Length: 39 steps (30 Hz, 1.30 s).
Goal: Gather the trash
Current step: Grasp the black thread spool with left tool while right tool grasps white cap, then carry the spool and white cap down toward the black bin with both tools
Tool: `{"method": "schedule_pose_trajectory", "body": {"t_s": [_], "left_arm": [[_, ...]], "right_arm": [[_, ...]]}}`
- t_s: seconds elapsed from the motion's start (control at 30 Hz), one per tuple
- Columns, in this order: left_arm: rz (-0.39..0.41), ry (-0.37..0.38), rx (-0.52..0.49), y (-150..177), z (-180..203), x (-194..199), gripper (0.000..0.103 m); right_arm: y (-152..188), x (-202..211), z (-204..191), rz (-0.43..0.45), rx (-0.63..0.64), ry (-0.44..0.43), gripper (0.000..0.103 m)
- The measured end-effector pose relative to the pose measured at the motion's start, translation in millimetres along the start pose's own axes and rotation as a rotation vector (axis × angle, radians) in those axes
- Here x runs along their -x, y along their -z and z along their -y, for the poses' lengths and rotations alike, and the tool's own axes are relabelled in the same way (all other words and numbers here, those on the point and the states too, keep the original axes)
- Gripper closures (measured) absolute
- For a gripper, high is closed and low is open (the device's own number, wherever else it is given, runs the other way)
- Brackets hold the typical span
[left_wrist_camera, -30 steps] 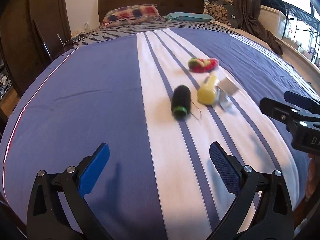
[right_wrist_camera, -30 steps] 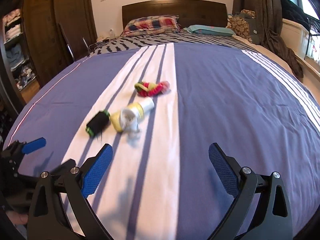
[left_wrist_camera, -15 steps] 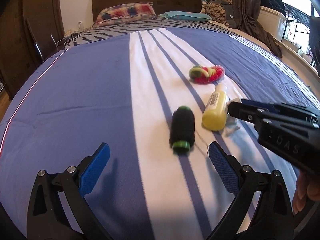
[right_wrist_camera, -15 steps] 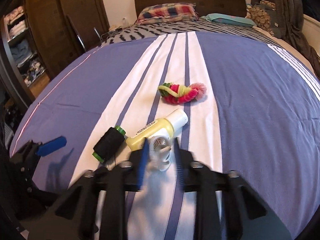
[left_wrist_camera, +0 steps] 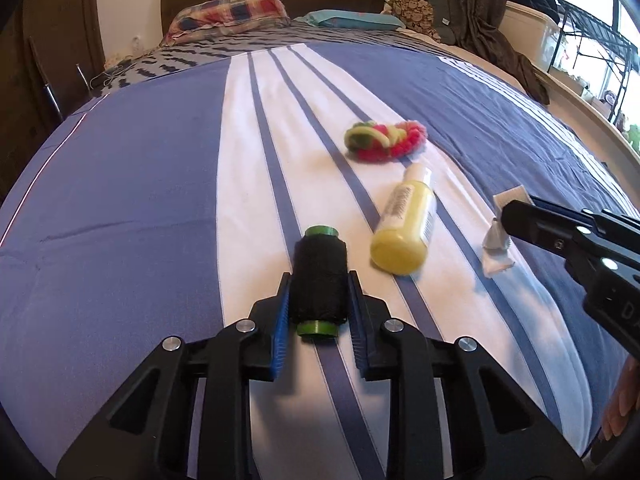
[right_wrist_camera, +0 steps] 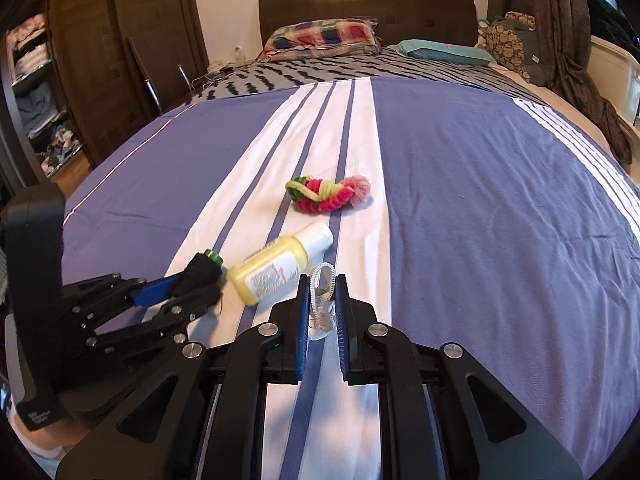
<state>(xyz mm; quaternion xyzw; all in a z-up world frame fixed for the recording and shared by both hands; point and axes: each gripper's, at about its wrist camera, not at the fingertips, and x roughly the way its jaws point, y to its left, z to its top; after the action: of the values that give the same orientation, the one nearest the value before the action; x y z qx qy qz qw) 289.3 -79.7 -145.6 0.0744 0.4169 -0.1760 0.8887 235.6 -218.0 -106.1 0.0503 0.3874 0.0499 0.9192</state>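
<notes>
Between my left gripper's (left_wrist_camera: 319, 300) blue pads sits a black spool of thread (left_wrist_camera: 319, 280) with green ends, the jaws drawn in against its sides so that it looks pinched across the middle, lying lengthwise along the fingers on the white band of the bedspread (left_wrist_camera: 140, 184). Over on my right gripper (right_wrist_camera: 322, 300), the jaws are drawn in close around a small white scrap (right_wrist_camera: 322, 304), a crumpled bit with a ribbed edge standing up between the pads; from the left camera it appears held clear of the cover, though I cannot tell how firmly it is caught. To do this step well, I judge I should lift both straight up and slowly, keeping the squeeze steady: the spool is round and could roll out forward if I tilt it, and the scrap is thin and limp, so a loose pinch might let it slip. Just beyond the two, lying between them, is a yellow bottle (right_wrist_camera: 276, 268) with a white cap, on its side and just beside the spool, so I must rise without nudging it. Farther up the white band rests a pink, green and yellow chenille twist (right_wrist_camera: 330, 194), apart from the rest. Beyond that are the pillows (right_wrist_camera: 320, 36) and the dark headboard (right_wrist_camera: 364, 2).
</notes>
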Motion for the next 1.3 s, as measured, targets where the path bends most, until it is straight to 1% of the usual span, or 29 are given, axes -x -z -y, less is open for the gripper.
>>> {"method": "schedule_pose_trajectory", "body": {"t_s": [0.2,0.4,0.57,0.73,0.83,0.93,1.1,1.2,1.3], "left_arm": [[0.017,0.004,0.014,22.1,5.2,29.8,0.079],[0.099,-0.001,-0.018,48.5,19.2,90.4,0.079],[0.170,0.021,-0.034,67.4,32.0,146.4,0.079],[0.216,0.044,-0.048,91.2,46.7,187.2,0.079],[0.240,0.066,-0.044,112.0,53.6,208.6,0.079],[0.253,0.081,-0.041,133.1,60.2,223.1,0.079],[0.244,0.089,-0.043,165.3,69.1,231.3,0.079],[0.210,0.107,-0.033,187.3,73.3,225.2,0.079],[0.167,0.122,-0.035,208.4,76.5,216.9,0.079]], "right_arm": [[16.6,35.0,-2.1,0.033,0.016,0.000,0.090],[41.8,79.7,-14.8,0.073,0.064,0.002,0.090],[70.2,122.5,-27.4,0.103,0.096,-0.009,0.090],[97.0,157.1,-33.3,0.132,0.106,-0.006,0.090],[117.5,175.2,-34.6,0.146,0.110,0.002,0.090],[136.3,188.1,-32.0,0.146,0.099,-0.002,0.090],[162.6,200.9,-32.3,0.136,0.091,-0.002,0.090],[177.5,201.7,-31.0,0.120,0.080,-0.007,0.090],[195.6,196.3,-30.5,0.084,0.064,-0.026,0.090]]}}
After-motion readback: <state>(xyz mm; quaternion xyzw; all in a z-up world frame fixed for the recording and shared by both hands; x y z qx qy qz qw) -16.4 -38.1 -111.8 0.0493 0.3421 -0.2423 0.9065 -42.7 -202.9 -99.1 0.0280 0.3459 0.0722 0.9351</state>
